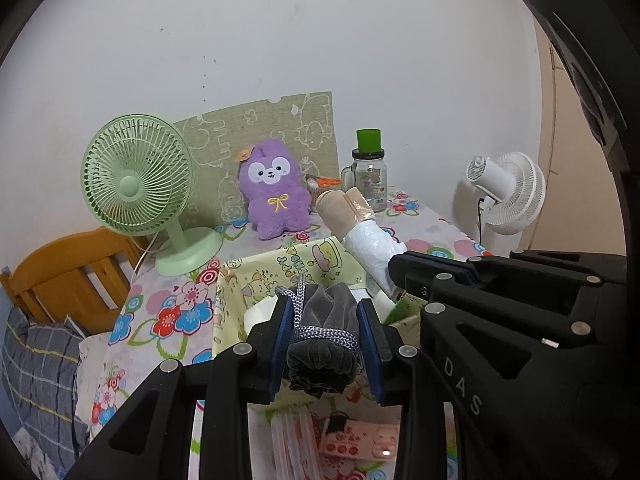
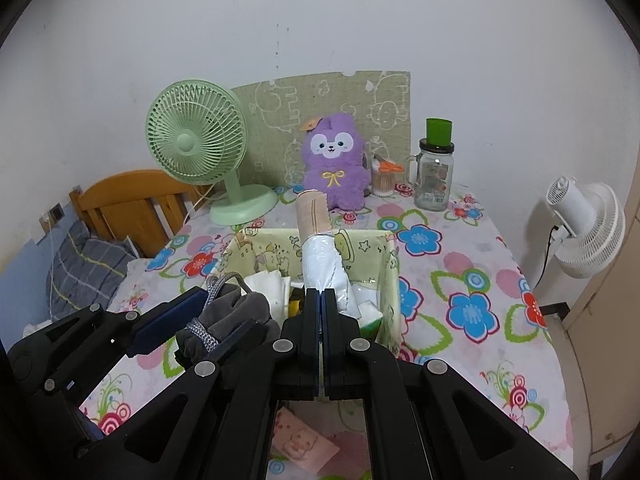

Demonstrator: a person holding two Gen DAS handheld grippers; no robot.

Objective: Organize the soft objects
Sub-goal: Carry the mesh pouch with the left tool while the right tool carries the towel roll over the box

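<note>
My left gripper [image 1: 325, 312] is shut on a grey velvet pouch [image 1: 322, 344] wrapped with a grey cord; the same pouch [image 2: 224, 322] shows at the left of the right wrist view. My right gripper [image 2: 321, 294] is shut on the white plastic end of a rolled bundle [image 2: 320, 256] whose tan far end sticks up and away. That bundle [image 1: 360, 228] crosses the left wrist view too. Both held things hang over a pale yellow fabric basket [image 2: 390, 264] with cartoon prints, which holds white tissue-like items. A purple plush toy [image 2: 334, 166] sits upright behind the basket.
A green desk fan [image 2: 200, 152] stands at back left, a glass jar with a green cup on top [image 2: 436, 172] at back right, beside a small cup of sticks [image 2: 382, 182]. Flowered tablecloth [image 2: 460, 280] covers the table. A white fan [image 2: 584, 224] stands off the right edge; a wooden bed frame [image 2: 132, 204] lies left.
</note>
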